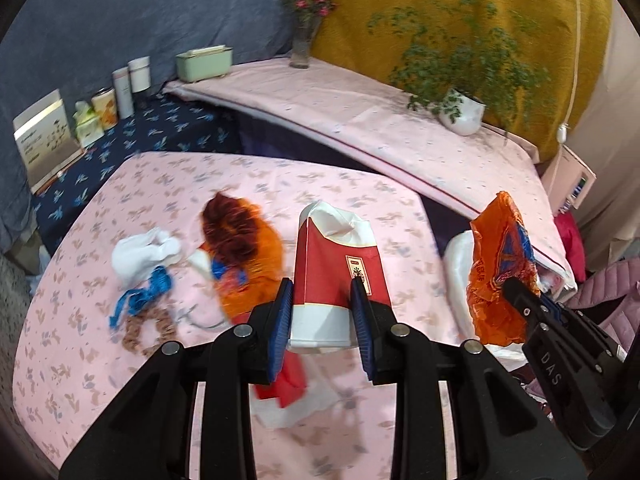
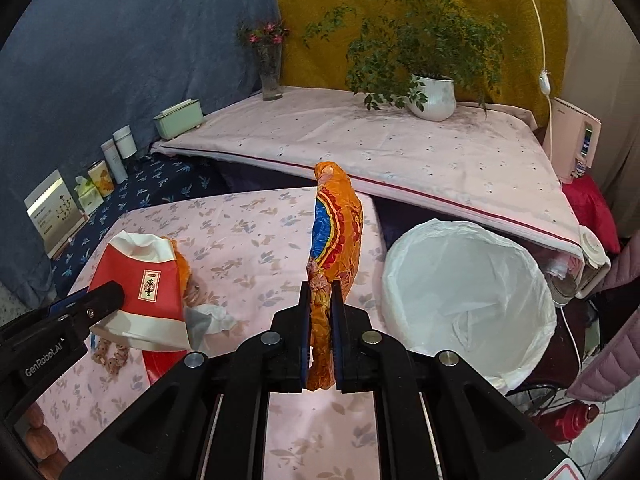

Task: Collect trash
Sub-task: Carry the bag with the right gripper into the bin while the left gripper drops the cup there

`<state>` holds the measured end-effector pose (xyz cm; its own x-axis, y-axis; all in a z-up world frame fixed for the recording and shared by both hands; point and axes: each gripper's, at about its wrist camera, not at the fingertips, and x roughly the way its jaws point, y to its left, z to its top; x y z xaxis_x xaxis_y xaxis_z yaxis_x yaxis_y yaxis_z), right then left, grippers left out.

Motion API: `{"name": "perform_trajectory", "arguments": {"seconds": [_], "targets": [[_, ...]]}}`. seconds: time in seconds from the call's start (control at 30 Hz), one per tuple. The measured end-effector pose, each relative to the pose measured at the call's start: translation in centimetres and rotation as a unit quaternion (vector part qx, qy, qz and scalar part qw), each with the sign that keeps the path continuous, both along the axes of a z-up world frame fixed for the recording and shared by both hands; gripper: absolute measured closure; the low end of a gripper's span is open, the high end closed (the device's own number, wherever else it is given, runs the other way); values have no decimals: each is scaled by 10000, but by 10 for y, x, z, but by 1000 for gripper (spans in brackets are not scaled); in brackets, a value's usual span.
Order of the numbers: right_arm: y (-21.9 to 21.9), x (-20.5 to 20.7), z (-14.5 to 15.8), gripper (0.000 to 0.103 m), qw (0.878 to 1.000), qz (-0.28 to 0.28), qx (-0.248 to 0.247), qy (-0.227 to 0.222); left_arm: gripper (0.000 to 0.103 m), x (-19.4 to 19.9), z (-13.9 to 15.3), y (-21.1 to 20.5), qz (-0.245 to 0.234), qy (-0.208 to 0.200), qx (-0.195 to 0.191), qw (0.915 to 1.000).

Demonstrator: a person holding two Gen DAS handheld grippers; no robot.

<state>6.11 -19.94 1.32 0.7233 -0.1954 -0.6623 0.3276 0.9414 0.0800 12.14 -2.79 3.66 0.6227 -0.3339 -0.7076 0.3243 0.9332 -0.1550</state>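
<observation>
Your left gripper [image 1: 322, 312] is clamped on a crushed red and white paper cup [image 1: 336, 276]; the blue pads press on its two sides and the cup is lifted above the pink floral tablecloth [image 1: 80, 320]. Your right gripper [image 2: 320, 320] has its fingers almost together, pinching a crumpled orange wrapper [image 2: 336, 224] that stands up between the pads.

In the right wrist view, the wrapper is above the right edge of the table, and just to the right of it stands the trash bin [image 2: 408, 272] with a white plastic liner, its mouth open. The cup is at the left side of that view, well apart from the bin.

More trash lies on the tablecloth, in the left wrist view: an orange snack bag [image 1: 248, 248], a crumpled white tissue [image 1: 140, 252], a blue scrap [image 1: 148, 292] just below it, and a red piece [image 1: 288, 384] under your left gripper.

Behind the table you see a potted plant [image 1: 464, 112] and a vase with flowers [image 1: 302, 48] on a second surface covered with pink cloth.
</observation>
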Motion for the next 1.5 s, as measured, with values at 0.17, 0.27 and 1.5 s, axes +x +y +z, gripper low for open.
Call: {"name": "perform_trajectory", "arguments": {"seconds": [0.17,0.27,1.5], "targets": [[-34,-15,4,95,9996,-274,-37,-65,75,-6,2,-46,-454,5,-119,9989],[-54,-23,4,95,9989,-451,-38,-82,75,-10,1,-71,-671,-40,-140,9976],[-152,-29,-30,69,9920,-1246,78,169,38,4,-26,-199,-1351,-196,72,9906]]}}
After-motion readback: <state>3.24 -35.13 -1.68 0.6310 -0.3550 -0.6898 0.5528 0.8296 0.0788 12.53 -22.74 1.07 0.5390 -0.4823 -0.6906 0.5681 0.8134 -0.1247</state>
